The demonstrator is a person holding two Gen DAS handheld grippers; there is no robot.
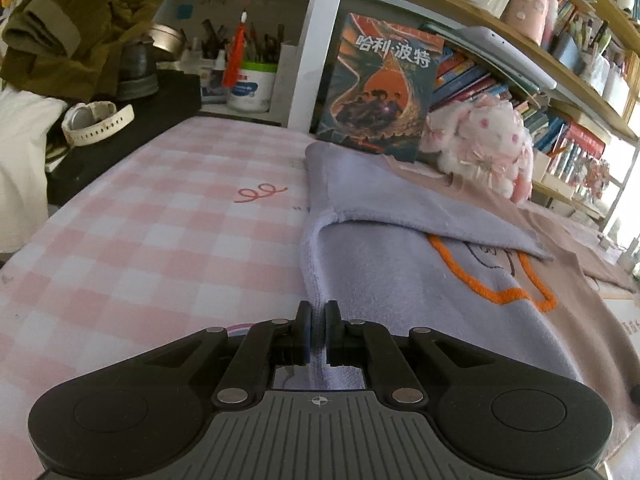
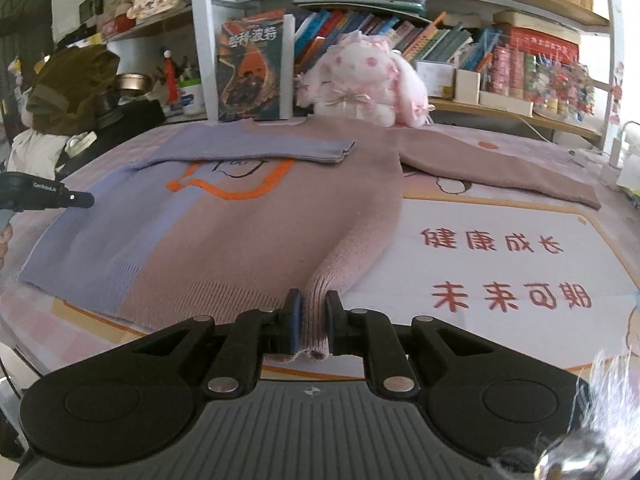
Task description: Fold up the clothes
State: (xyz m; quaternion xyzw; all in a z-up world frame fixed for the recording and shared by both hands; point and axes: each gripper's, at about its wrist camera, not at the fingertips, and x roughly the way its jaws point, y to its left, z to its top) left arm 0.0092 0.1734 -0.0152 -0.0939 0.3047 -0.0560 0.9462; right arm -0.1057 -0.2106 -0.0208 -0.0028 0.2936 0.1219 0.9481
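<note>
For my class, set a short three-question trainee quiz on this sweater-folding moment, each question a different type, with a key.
1. True or false: the purple sleeve is already folded across the sweater.
2. The right tongs grip: A) the hem, B) the collar, C) the pink sleeve.
3. Fill in: the left tongs pinch the sweater's ____ edge.

Key: 1 true; 2 A; 3 purple.

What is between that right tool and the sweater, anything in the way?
Nothing visible. The right tool already pinches the pink hem corner of the sweater. The sweater's front is bare except for its own purple sleeve, folded across the chest.
</note>
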